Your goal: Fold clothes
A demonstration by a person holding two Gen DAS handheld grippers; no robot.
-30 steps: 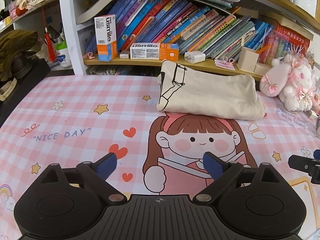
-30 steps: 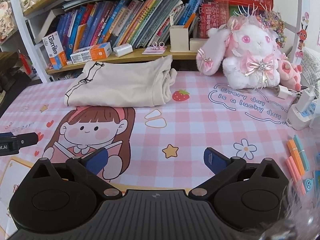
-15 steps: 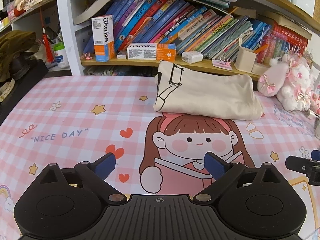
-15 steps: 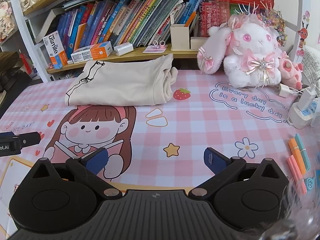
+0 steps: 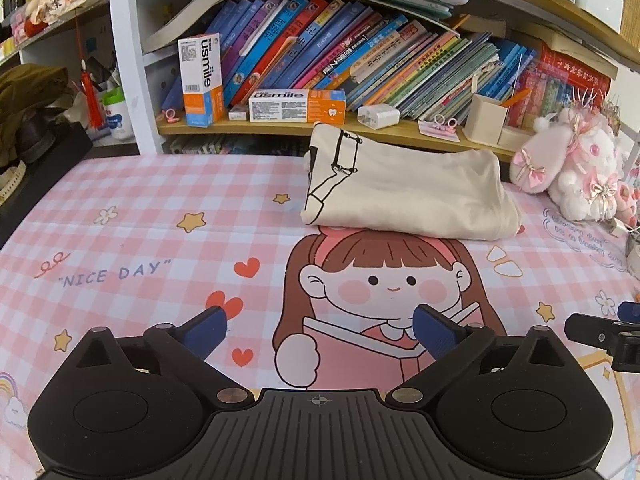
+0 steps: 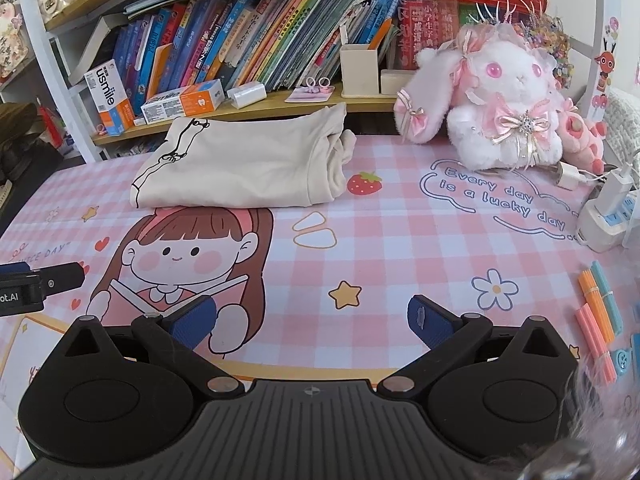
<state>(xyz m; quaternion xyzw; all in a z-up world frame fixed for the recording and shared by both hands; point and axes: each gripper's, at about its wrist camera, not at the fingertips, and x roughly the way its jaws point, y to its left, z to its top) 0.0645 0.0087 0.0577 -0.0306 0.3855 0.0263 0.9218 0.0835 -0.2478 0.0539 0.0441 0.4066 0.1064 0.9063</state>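
Observation:
A cream garment (image 5: 404,194) with a black line drawing lies folded into a neat rectangle at the back of the pink checked mat, just under the bookshelf; it also shows in the right wrist view (image 6: 244,166). My left gripper (image 5: 318,326) hovers open over the cartoon girl print, well short of the garment, nothing between its blue pads. My right gripper (image 6: 312,318) is open too, over the mat to the right of the girl print, holding nothing. Each gripper's tip shows at the edge of the other's view.
A low shelf (image 5: 280,126) with books and toothpaste boxes runs behind the mat. A pink-and-white plush rabbit (image 6: 504,104) sits at the back right. A power strip with chargers (image 6: 604,212) and coloured sticks (image 6: 600,312) lie at the right edge. Dark bags (image 5: 28,120) stand far left.
Both grippers have eased back and slightly up, so the folded garment sits a little farther off. Both stay open and the garment has not moved.

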